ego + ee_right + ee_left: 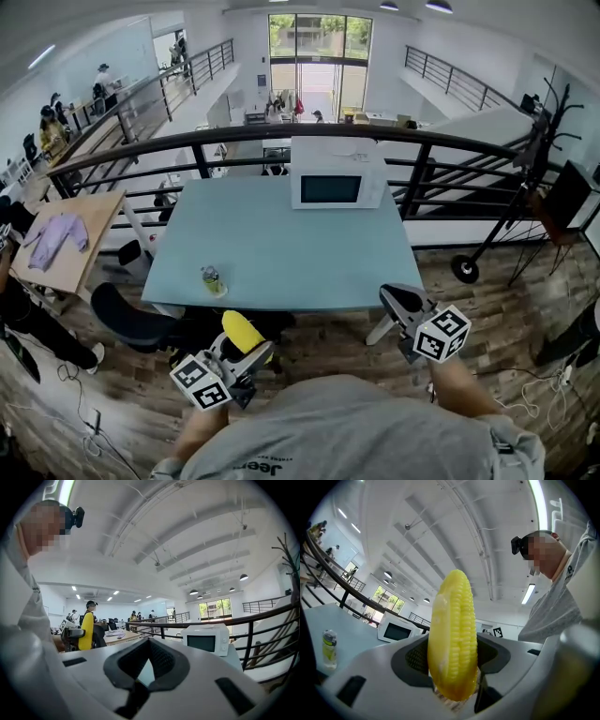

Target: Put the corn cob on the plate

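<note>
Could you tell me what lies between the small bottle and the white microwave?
Only bare pale blue tabletop; the head view shows it.

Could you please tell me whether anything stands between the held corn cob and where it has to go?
No plate shows in any view, so that cannot be judged. The left gripper holds the corn cob short of the table, which bears a bottle and a microwave.

I log: corn cob [453, 639] bright yellow, kernels in rows; surface [281, 253] pale blue; microwave [337, 173] white, dark window; floor [487, 309] brown wood-grain.
</note>
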`<state>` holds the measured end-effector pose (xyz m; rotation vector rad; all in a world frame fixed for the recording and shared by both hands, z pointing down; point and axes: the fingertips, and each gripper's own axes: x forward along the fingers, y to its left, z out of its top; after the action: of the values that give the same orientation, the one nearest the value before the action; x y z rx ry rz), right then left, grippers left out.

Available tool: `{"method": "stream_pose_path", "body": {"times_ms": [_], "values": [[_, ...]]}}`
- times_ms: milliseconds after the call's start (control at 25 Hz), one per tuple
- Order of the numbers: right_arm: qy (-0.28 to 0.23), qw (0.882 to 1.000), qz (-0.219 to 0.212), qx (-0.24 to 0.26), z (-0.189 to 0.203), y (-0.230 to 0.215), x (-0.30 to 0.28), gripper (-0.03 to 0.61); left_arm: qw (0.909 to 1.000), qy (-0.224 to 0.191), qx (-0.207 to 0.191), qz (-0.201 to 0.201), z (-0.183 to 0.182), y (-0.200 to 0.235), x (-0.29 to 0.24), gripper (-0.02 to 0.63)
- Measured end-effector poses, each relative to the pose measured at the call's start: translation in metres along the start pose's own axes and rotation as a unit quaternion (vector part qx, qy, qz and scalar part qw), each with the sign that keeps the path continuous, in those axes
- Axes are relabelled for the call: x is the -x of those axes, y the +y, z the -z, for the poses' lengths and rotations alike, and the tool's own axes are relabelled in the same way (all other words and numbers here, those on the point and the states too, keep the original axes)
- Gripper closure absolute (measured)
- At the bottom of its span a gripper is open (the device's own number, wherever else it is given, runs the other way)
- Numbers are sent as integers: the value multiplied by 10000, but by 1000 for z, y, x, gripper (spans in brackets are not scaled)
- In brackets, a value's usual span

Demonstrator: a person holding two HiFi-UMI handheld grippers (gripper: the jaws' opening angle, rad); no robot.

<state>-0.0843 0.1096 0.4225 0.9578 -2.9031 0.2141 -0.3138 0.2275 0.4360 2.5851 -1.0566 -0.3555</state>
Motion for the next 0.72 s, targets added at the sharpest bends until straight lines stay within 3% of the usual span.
{"method": "stream_pose_path", "body": {"times_ms": [320, 560, 720], "values": [[-61, 9994, -289, -166, 6, -67, -33, 572, 9996, 18, 6, -274, -1, 27, -51, 365], [-166, 9979, -563, -266, 2, -168, -49, 572, 9973, -215, -105, -692, -4, 46, -133, 365], [-193, 9965, -767, -268, -5, -239, -56, 572, 9955, -306, 44, -896, -4, 65, -208, 365]]}}
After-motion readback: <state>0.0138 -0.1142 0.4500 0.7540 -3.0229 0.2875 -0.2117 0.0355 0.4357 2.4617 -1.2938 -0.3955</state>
